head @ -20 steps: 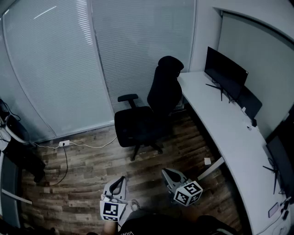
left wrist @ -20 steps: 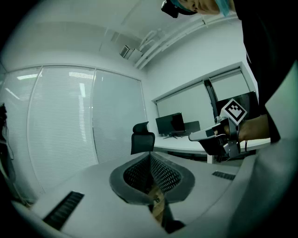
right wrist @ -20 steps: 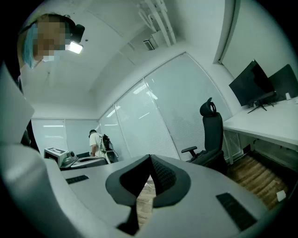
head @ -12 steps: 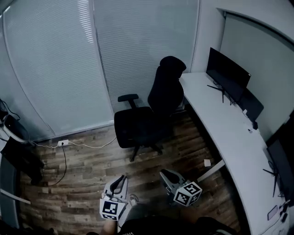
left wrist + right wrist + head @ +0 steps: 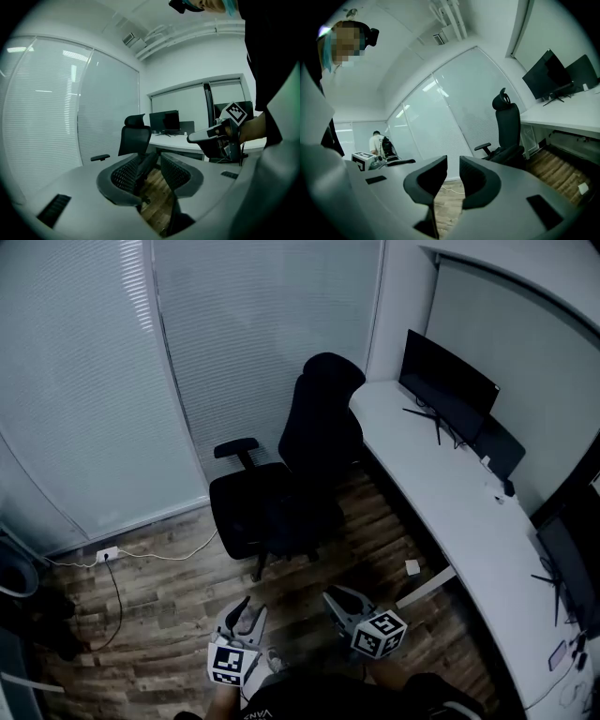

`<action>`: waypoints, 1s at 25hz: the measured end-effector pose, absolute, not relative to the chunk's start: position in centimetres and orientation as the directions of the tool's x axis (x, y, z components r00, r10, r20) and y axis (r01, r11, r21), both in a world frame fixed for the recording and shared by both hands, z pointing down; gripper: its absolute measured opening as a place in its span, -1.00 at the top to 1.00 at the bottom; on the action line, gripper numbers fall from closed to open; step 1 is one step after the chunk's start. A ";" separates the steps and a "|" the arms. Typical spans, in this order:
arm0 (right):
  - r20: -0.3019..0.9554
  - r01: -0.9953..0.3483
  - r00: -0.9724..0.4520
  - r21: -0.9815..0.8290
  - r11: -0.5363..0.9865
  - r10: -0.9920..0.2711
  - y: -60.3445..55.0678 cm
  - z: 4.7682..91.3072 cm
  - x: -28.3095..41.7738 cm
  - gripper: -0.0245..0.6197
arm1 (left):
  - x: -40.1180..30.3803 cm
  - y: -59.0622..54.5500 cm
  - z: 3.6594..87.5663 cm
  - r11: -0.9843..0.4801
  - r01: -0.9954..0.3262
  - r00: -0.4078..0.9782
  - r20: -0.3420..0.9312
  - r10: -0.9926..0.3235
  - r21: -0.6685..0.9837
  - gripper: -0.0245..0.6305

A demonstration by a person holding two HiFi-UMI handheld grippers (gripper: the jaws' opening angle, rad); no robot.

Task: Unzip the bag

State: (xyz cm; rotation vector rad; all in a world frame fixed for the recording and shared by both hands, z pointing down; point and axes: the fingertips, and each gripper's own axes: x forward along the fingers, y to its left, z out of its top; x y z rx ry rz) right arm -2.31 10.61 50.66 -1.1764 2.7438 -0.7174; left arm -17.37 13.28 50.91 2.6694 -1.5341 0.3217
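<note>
No bag shows in any view. My left gripper [image 5: 246, 606] hangs low in front of the person's body, over the wooden floor; its jaws stand apart with nothing between them [image 5: 153, 161]. My right gripper [image 5: 330, 594] is held beside it, a little to the right. Its jaws are nearly together, with only a thin slit and nothing in it [image 5: 453, 171]. Both grippers point toward the black office chair [image 5: 281, 484]. Each gripper shows at the edge of the other's view: the right gripper [image 5: 192, 138] and the left gripper [image 5: 410, 162].
A long white desk [image 5: 450, 512] runs along the right wall with a dark monitor [image 5: 445, 385] on it. A cable and wall socket [image 5: 105, 554] lie on the floor at the left by the blinds. Behind the glass wall a person [image 5: 377, 143] stands far off.
The head view has swung, so the chair, desk and blinds sit further left in the picture. Both grippers stay low in about the same place, holding nothing.
</note>
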 end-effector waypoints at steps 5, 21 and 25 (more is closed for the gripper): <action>0.178 -0.700 -0.674 -0.464 0.543 -0.717 6.5 53.1 -4.4 0.48 | -19.2 8.6 52.9 -0.571 -0.817 0.532 0.282 -0.799 -0.076 0.36; 0.280 -0.754 -0.619 -0.474 0.455 -0.734 -2.1 60.0 -7.1 0.48 | -22.5 -0.6 57.9 -0.709 -0.695 0.626 0.384 -0.678 -0.118 0.10; 0.290 -0.722 -0.670 -0.467 0.510 -0.684 -3.8 62.0 -7.6 0.48 | -22.1 -1.7 58.4 -0.674 -0.732 0.598 0.384 -0.704 -0.098 0.10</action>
